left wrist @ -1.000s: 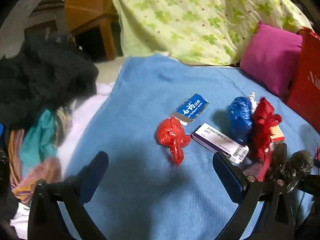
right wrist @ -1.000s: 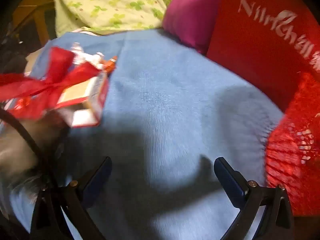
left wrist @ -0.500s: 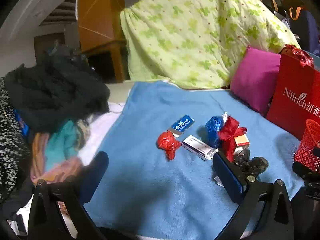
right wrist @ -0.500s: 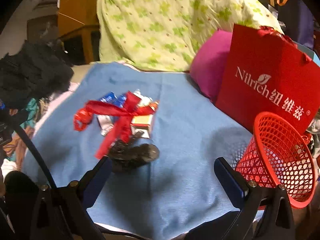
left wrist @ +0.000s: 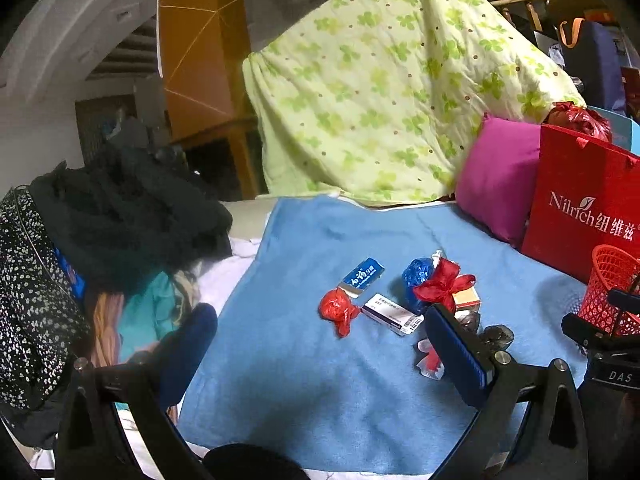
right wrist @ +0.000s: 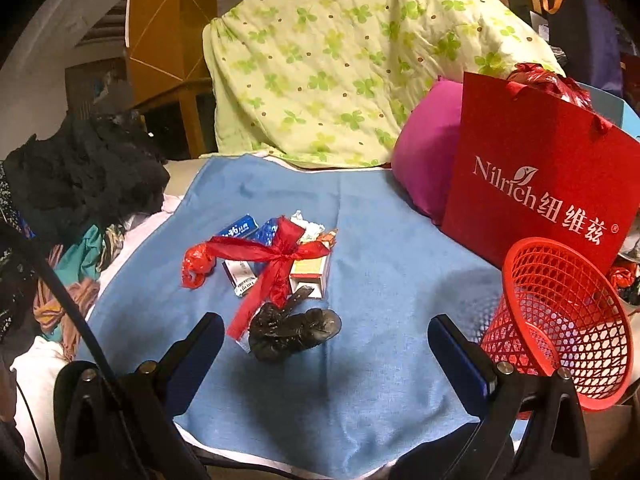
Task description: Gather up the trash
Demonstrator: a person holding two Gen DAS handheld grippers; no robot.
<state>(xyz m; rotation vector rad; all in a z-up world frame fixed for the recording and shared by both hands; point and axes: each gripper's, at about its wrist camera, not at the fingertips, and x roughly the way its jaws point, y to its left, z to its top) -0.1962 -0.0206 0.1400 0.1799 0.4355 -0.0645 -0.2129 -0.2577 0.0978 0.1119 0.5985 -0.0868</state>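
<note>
Closing on the black crumpled bag (right wrist: 294, 332) — just ahead of the wide-open, empty right gripper (right wrist: 320, 344) — is best done squarely; the red basket (right wrist: 560, 320) is kept rightward — left gripper (left wrist: 320, 344) likewise wide.

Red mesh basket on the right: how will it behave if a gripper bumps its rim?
The red mesh basket looks like thin openwork plastic, so probably light and easy to shove. It already sits tilted on the blue towel, so a nudge may tip it. The round, tapered wall suggests it could roll once down.
</note>
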